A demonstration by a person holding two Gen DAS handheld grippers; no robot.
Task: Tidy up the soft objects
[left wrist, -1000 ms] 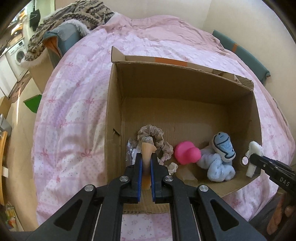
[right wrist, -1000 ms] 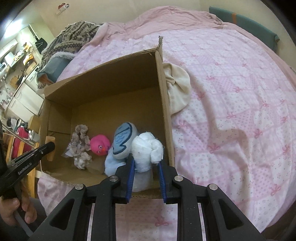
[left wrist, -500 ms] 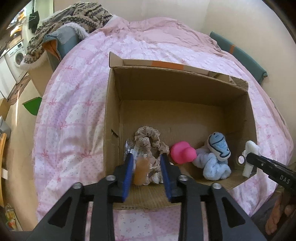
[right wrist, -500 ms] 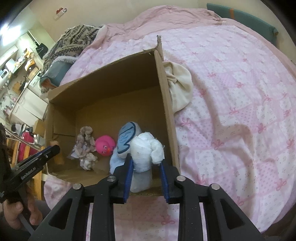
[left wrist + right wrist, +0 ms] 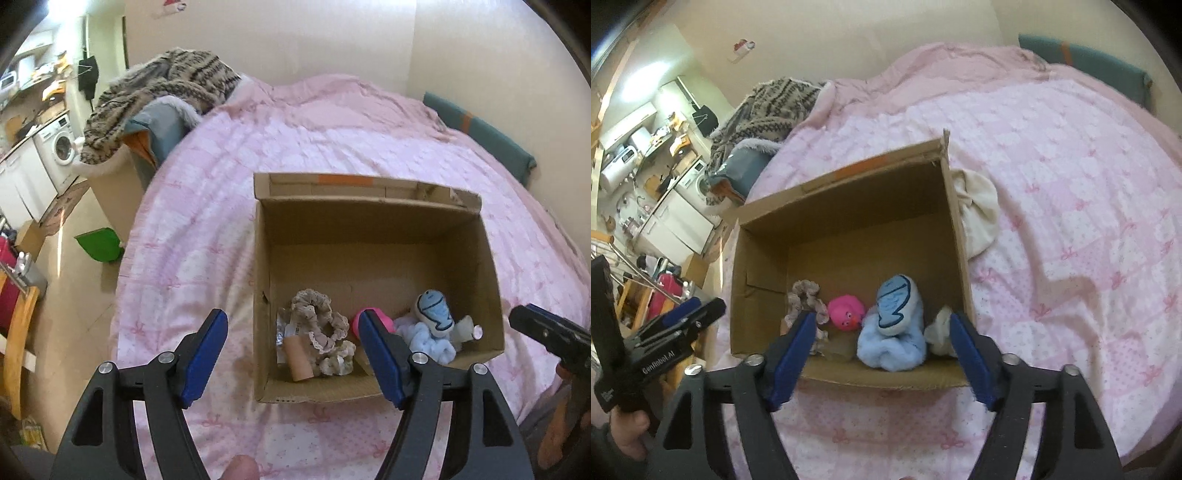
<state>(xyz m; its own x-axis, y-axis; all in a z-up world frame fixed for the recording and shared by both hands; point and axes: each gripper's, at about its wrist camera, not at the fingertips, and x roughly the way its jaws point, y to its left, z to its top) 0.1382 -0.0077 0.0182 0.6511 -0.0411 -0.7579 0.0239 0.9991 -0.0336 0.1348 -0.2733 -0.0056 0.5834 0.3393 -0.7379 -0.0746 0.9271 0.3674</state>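
Note:
An open cardboard box [image 5: 373, 229] [image 5: 849, 206] stands on the pink bed. Along its near wall lie a tan cylinder [image 5: 297, 355], beige scrunchies [image 5: 321, 325] [image 5: 805, 299], a pink rubber duck [image 5: 845, 312] [image 5: 384, 320], a light blue plush with a fish face [image 5: 433, 325] [image 5: 895, 325] and a white plush [image 5: 940, 330] [image 5: 466, 326]. My left gripper [image 5: 293, 354] is open and empty above the box's near left corner. My right gripper [image 5: 881, 350] is open and empty above the near wall; it also shows in the left wrist view [image 5: 546, 332].
A cream cloth [image 5: 977, 210] lies on the bed against the box's right side. A patterned blanket [image 5: 162, 96] is heaped at the bed's far left. A green dustpan [image 5: 99, 245] lies on the floor. A washing machine [image 5: 61, 147] stands at far left.
Both grippers opened and pulled back up from the box. The tan cylinder dropped by the scrunchies, the white plush dropped beside the blue plush.

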